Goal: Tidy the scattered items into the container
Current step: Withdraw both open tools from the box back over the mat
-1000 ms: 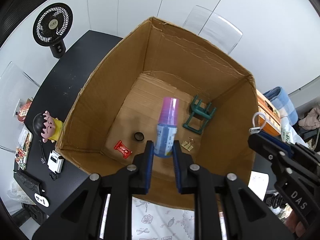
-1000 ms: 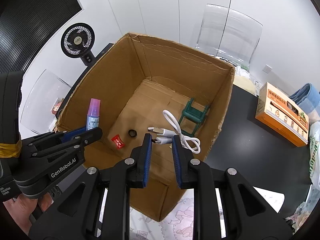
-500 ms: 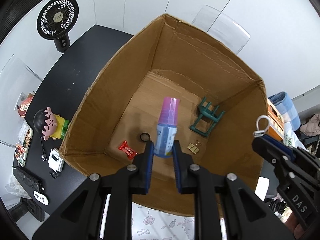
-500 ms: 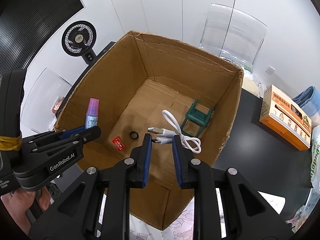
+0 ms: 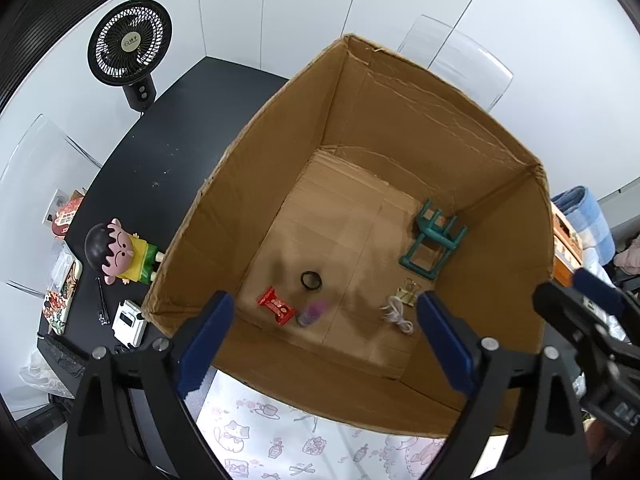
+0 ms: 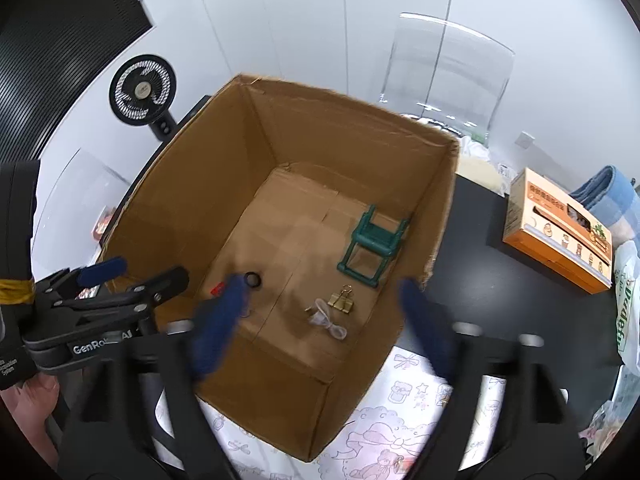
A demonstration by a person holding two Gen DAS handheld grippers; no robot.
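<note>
Both grippers' fingers (image 5: 208,332) are spreading empty above the box (image 5: 360,128), a blurred, perhaps purple bottle (image 5: 314,312) inside.

Legible text is scarce: the left claw (image 6: 132,276) body, seen in the right wrist view, carries white lettering "GenRo…AI", middle partly hidden, w/ smaller lines below it too cut off to read. A white bag (image 6: 628,304) at the right edge of the worktop shows green letters, approx. "udget", clipped by the frame. The orange carton (image 6: 556,232) near the worktop's far right corner has printed characters and small pictures, too small to make out, and the badge at the hub of the black fan (image 5: 131,43) has a mark that's illegible too.
</note>
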